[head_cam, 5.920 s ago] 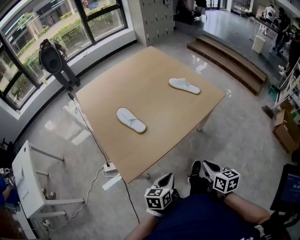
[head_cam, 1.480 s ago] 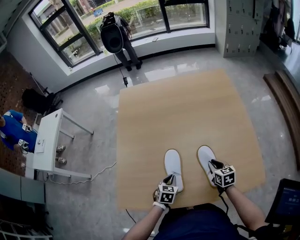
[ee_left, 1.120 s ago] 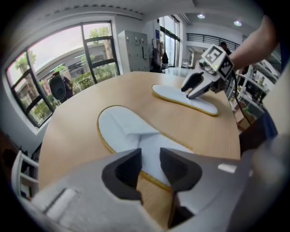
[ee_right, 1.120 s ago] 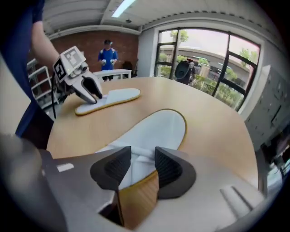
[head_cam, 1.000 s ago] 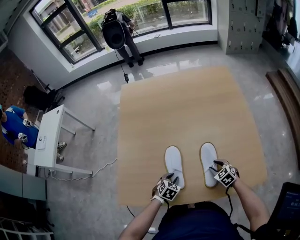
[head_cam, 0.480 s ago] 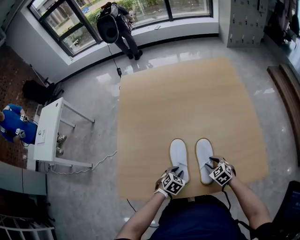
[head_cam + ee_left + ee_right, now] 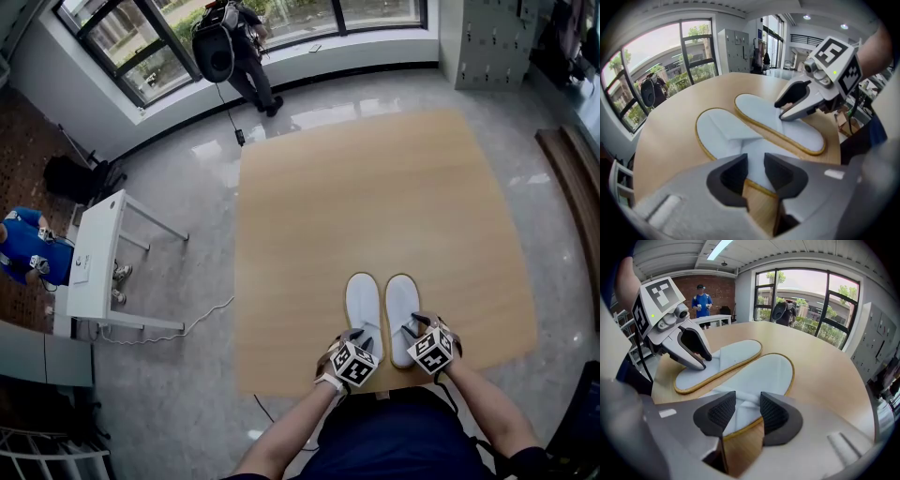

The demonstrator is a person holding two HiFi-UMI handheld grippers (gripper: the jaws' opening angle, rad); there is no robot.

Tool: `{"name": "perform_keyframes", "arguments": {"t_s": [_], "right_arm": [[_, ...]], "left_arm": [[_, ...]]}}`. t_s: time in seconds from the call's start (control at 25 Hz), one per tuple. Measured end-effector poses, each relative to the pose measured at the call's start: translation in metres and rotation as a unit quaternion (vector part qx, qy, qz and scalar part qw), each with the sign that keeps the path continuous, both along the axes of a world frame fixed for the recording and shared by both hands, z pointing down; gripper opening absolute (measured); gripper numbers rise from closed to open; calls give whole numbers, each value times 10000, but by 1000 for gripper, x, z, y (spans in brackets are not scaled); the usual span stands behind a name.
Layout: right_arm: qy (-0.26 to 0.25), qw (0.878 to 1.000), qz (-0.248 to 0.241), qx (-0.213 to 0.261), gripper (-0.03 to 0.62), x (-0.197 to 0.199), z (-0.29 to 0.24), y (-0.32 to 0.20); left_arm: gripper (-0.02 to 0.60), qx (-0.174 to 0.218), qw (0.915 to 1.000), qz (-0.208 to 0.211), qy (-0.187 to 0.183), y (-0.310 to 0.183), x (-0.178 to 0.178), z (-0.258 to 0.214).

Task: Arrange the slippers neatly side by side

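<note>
Slippers of white cloth with tan edging lie parallel at the square wooden table's (image 7: 375, 178) near edge: left slipper (image 7: 364, 302), right slipper (image 7: 402, 302). A white desk (image 7: 94, 272) stands well left.

Left gripper view: left gripper (image 7: 753, 171), jaws apart, left slipper's heel between them.

Right gripper view: right gripper (image 7: 743, 411), jaws apart over right slipper's heel.

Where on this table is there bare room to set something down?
Free: the table's whole far half, plus strips left of the left slipper and right of the right slipper. Crowded: near edge, left claw and right claw at the heels.
</note>
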State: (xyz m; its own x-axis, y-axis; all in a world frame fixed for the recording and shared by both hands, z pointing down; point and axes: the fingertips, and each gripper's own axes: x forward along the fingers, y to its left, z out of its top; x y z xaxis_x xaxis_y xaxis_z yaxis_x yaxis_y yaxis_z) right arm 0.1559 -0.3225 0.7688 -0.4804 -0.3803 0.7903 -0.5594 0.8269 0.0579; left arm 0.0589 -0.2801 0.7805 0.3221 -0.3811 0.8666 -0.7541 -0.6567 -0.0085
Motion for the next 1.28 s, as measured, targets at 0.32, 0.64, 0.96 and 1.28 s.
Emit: {"name": "perform_keyframes", "arguments": {"t_s": [0.32,0.64,0.96,1.28], "right_arm": [[46,9997,255,10,170,-5,1,3],[-506,9975,480,130,193,-8,-31,0],[-2296,9632,1390,-154,122,5,-123,17],[-3210,9314,1716,-32,11,1,-187,10]], "left_arm": [[104,-32,10000,63,-39,3,7,0],[147,160,9993,-226,233,-2,-3,-29],[93,717,9806,-1110,1449,23,-27,-128],[5,1253,9716,-1058,1705,21,-18,-170]]}}
